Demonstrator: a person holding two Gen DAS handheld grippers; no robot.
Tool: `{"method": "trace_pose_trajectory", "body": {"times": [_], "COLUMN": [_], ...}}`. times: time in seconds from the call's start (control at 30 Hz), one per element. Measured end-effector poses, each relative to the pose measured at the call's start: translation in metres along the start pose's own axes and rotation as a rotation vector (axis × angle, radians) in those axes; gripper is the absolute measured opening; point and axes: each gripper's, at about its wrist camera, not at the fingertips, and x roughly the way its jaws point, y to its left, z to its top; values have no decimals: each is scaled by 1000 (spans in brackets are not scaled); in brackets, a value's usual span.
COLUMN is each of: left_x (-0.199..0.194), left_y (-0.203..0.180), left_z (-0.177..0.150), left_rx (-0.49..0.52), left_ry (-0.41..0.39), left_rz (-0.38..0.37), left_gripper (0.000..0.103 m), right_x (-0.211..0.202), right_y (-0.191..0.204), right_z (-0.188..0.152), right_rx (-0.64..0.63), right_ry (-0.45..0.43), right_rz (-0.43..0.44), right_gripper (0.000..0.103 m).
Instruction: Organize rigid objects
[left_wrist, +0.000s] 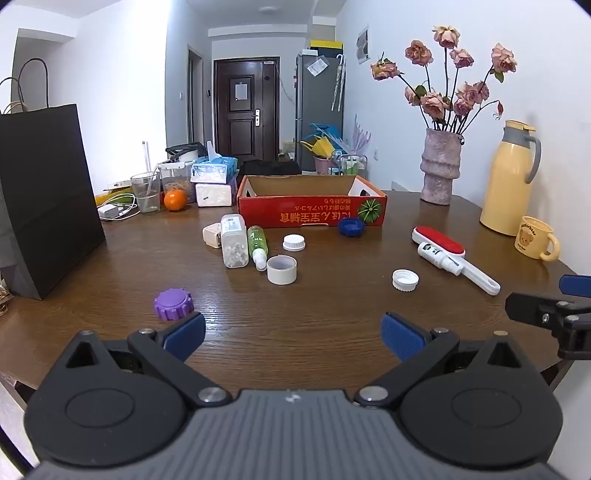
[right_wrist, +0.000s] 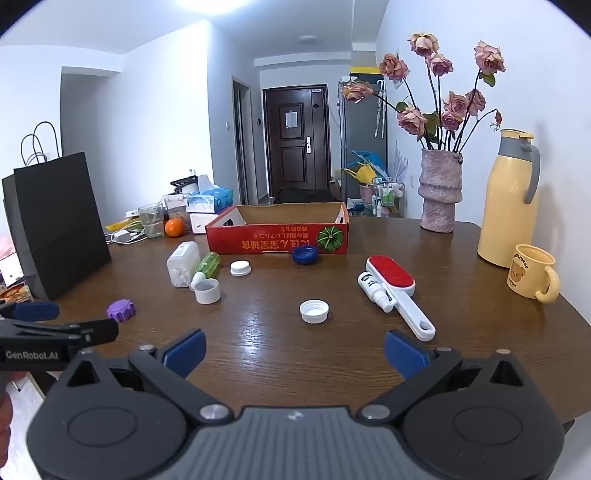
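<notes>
Red cardboard box (left_wrist: 312, 216) sits empty as left gripper (left_wrist: 293, 334) and right gripper (right_wrist: 294, 350) hover, jaws wide, holding nothing; next likely a reach for scattered caps on the tabletop (left_wrist: 314, 302).

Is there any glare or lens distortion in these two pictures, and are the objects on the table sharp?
Left wrist view: walls bow outward, corners go dark, and pale glare streaks the wooden table; the purple cap stays sharp. Right wrist view: the same fisheye bending, stronger ceiling-light glare on the table near the white cap, and an overexposed patch at the top edge.
</notes>
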Motion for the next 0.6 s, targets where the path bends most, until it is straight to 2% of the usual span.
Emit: {"method": "trace_pose_trajectory", "body": {"times": [0.23, 0.27, 0.6], "left_x": [0, -5, -5], "left_y": [2, 5, 2], "left_z": [-1, 1, 3], "left_rx": [15, -1, -2], "left_ry": [23, 2, -4], "left_rz": [-6, 2, 3], "left_gripper": [103, 103, 103], "right_x": [2, 2, 0], "right_y": [1, 1, -2], "right_z": [1, 1, -2], "right_rx": [1, 2, -4], "right_ry": [0, 0, 3], "right_rz": [3, 5, 0], "right_gripper": [103, 103, 103]}}
